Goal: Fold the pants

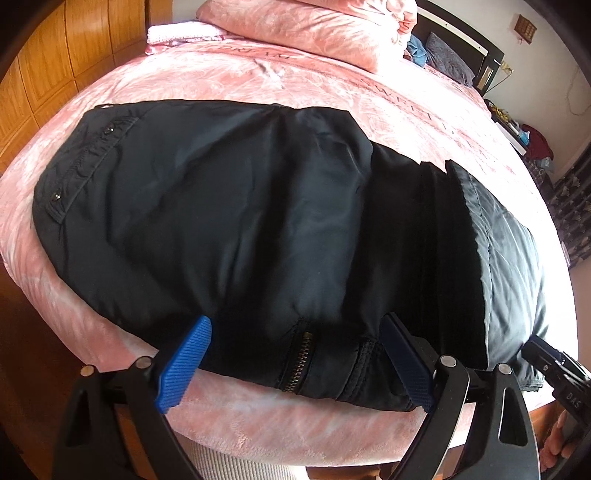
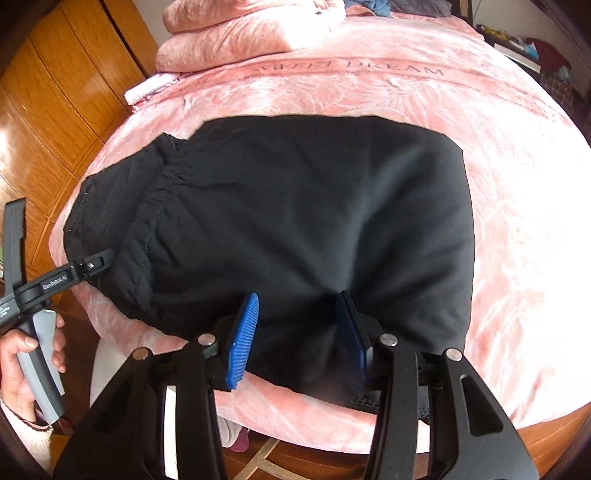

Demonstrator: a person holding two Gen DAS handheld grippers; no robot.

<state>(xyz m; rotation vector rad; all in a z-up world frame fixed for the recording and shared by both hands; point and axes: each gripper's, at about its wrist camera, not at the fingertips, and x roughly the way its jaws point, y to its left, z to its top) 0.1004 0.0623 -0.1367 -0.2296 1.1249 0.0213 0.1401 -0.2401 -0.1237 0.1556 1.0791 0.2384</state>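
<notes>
Black pants (image 1: 236, 221) lie folded across the near part of a pink bed, also in the right wrist view (image 2: 303, 221). A zipper (image 1: 297, 363) and the snap-button waistband (image 1: 85, 158) show at the left end. My left gripper (image 1: 295, 354) is open, its blue pads straddling the near edge by the zipper. My right gripper (image 2: 299, 332) is open, its pads partly closed around a bunched fold at the pants' near edge. The left gripper also shows in the right wrist view (image 2: 92, 266), and the right one in the left wrist view (image 1: 546, 358).
The pink blanket (image 2: 517, 166) covers the bed. Folded pink bedding (image 1: 303, 26) is stacked at the far end. A wooden wardrobe (image 2: 55, 92) stands to the left. A nightstand with clutter (image 1: 517, 129) is at the far right. Wooden floor lies below the bed edge.
</notes>
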